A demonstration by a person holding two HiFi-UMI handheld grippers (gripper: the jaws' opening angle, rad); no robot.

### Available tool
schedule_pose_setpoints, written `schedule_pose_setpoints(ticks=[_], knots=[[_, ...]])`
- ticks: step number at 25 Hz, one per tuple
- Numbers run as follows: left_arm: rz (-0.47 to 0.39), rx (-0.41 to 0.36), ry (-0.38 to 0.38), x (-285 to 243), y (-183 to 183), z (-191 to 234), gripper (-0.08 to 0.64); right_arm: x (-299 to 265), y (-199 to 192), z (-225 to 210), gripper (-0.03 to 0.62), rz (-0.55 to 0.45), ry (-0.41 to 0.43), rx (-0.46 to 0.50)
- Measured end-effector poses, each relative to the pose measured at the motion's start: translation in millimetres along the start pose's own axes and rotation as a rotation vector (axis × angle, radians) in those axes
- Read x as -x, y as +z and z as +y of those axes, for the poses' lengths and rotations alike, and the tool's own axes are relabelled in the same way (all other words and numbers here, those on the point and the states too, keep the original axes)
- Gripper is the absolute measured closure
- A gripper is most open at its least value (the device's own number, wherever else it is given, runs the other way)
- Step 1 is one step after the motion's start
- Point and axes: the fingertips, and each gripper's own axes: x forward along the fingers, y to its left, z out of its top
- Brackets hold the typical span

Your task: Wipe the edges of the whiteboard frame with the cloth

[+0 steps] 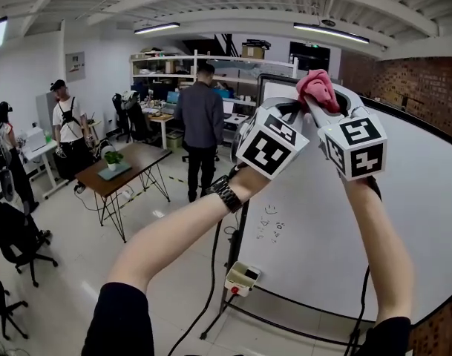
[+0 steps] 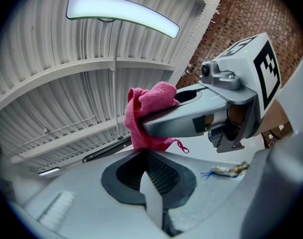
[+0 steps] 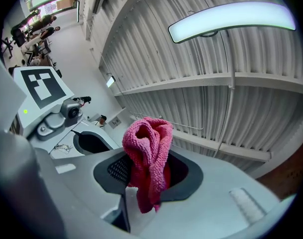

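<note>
A pink cloth point(image 1: 317, 86) is bunched in my right gripper point(image 1: 320, 101), which is shut on it and raised to the top left corner of the whiteboard point(image 1: 374, 228). The board's black frame point(image 1: 285, 77) runs just behind the cloth. In the right gripper view the cloth point(image 3: 147, 143) sticks up from between the dark pads of that gripper point(image 3: 146, 176). My left gripper point(image 1: 296, 114) is raised next to the right one. In the left gripper view its jaws point(image 2: 146, 166) stand together with nothing seen between them, right under the cloth point(image 2: 149, 108).
The whiteboard stands on a wheeled stand with a pale box point(image 1: 242, 277) and a cable at its foot. A brick wall point(image 1: 426, 87) lies behind it. To the left are a brown table point(image 1: 129, 162), office chairs point(image 1: 18, 236) and people point(image 1: 200, 124) standing.
</note>
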Motion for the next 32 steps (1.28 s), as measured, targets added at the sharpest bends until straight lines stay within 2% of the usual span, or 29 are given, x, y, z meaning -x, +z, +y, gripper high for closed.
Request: schedule_pose_setpoints(ticks=[4, 8, 13, 19, 24, 29, 32], knots=[[0.019, 0.003, 0.027, 14, 3, 14, 0.563, -9, 16, 9, 0.465, -0.004, 0.018, -0.041], [0.052, -0.005, 0.064, 18, -5, 27, 0.563, -23, 14, 18, 0.463, -0.016, 0.019, -0.066], [0.086, -0.015, 0.118, 18, 7, 48, 0.563, -41, 32, 20, 0.463, -0.049, 0.064, -0.077], [0.126, -0.008, 0.17, 33, -15, 74, 0.563, -64, 38, 49, 0.463, -0.053, 0.109, -0.061], [0.155, 0.0, 0.175, 38, -41, 87, 0.563, -81, 25, 69, 0.463, -0.037, 0.143, -0.068], [0.194, -0.015, 0.151, 47, -61, 75, 0.563, -70, 11, 87, 0.463, -0.01, 0.153, -0.047], [0.207, -0.008, 0.134, 51, -75, 69, 0.563, -68, -1, 99, 0.463, 0.012, 0.159, -0.07]])
